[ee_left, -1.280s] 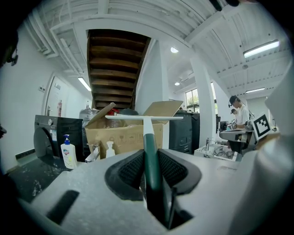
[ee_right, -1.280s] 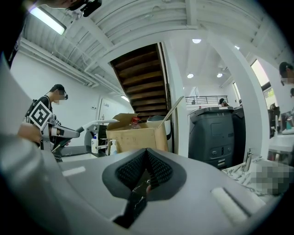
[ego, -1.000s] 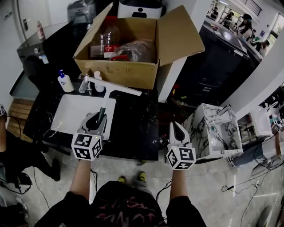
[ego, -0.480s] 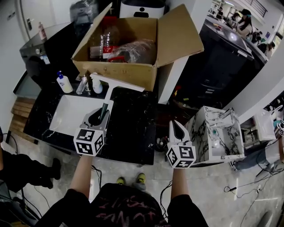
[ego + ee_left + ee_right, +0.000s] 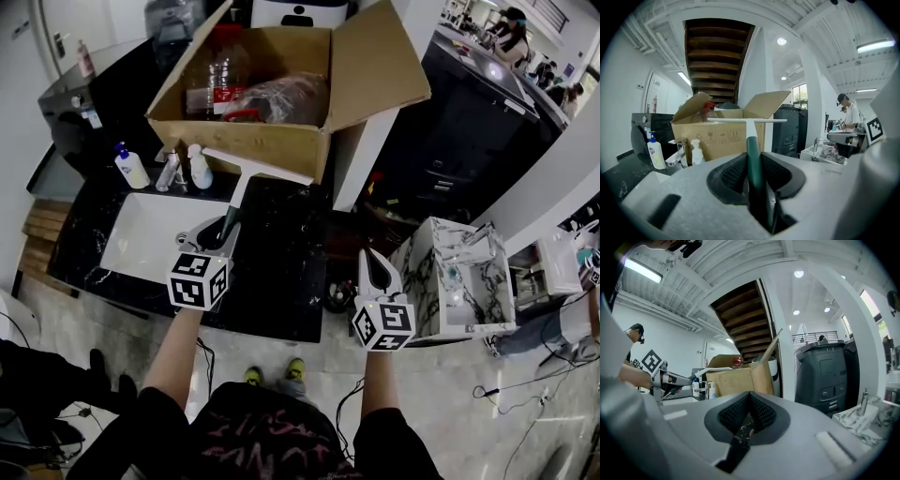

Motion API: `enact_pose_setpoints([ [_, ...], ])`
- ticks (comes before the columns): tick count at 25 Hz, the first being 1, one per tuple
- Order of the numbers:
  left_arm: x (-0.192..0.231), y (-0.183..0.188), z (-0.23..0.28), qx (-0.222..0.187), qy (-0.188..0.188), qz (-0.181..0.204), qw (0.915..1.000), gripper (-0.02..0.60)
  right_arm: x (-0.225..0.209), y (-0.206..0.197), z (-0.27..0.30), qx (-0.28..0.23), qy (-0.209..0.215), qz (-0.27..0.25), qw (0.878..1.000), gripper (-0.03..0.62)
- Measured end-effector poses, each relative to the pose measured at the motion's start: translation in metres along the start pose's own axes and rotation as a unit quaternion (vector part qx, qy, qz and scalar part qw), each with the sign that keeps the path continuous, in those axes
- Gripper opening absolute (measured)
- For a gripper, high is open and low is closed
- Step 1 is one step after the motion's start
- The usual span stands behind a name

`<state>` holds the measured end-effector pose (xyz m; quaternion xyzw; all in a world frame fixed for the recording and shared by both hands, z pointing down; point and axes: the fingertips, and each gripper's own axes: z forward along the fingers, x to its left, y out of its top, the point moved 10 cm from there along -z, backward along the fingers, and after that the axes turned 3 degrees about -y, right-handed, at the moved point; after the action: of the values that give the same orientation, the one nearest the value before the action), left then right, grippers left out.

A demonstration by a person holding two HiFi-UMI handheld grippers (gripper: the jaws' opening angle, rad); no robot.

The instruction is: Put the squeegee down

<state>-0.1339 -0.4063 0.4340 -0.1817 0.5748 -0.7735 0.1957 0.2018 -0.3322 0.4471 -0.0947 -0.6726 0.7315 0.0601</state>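
The squeegee has a dark green handle (image 5: pixel 231 223) and a long white blade (image 5: pixel 259 166). My left gripper (image 5: pixel 217 244) is shut on the handle and holds the squeegee in the air, blade forward, over the right edge of the white sink (image 5: pixel 141 246). In the left gripper view the handle (image 5: pixel 753 157) runs up between the pads, and the blade (image 5: pixel 746 120) lies level in front of the cardboard box (image 5: pixel 717 136). My right gripper (image 5: pixel 376 274) hangs past the counter's front right corner. Its jaws are shut with nothing between them, as the right gripper (image 5: pixel 749 416) view shows.
An open cardboard box (image 5: pixel 272 141) with bottles and plastic stands behind the sink on the black marble counter (image 5: pixel 281 272). A soap bottle (image 5: pixel 129 167), a faucet (image 5: pixel 169 172) and a small spray bottle (image 5: pixel 198 168) line the sink's back edge. A small marble basin unit (image 5: pixel 459 281) stands at the right.
My left gripper has carried the squeegee to the right, from over the sink's middle toward its right edge and the black counter. The right gripper has barely shifted.
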Motion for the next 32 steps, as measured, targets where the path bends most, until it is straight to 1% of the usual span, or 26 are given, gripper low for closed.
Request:
enact_pose_setpoints([
  [7,-0.001,-0.018,0.021,0.030,-0.006,-0.013,0.9994,0.098,-0.003,-0.002,0.002,0.003,0.000,0.001,1.000,0.011],
  [10,0.000,-0.028,0.029,0.043,-0.005,-0.029,0.9986,0.098,-0.003,-0.002,0.004,0.003,0.002,0.001,1.000,0.011],
  [13,0.000,-0.037,0.033,0.059,-0.005,-0.037,0.9976,0.098,-0.004,-0.003,0.005,0.006,0.004,0.001,1.000,0.011],
  [17,0.000,-0.046,0.039,0.068,-0.006,-0.057,0.9961,0.098,-0.006,-0.005,0.006,0.008,0.004,0.002,1.000,0.011],
  [22,-0.006,-0.064,0.049,0.097,-0.008,-0.049,0.9941,0.098,-0.010,-0.009,0.005,0.015,0.002,-0.001,1.000,0.011],
  [28,-0.008,-0.093,0.057,0.137,-0.007,-0.064,0.9885,0.098,-0.017,-0.006,0.003,0.016,-0.006,-0.001,1.000,0.011],
  [32,-0.012,-0.106,0.062,0.159,-0.006,-0.057,0.9856,0.100,-0.022,-0.009,0.002,0.018,-0.010,0.001,1.000,0.011],
])
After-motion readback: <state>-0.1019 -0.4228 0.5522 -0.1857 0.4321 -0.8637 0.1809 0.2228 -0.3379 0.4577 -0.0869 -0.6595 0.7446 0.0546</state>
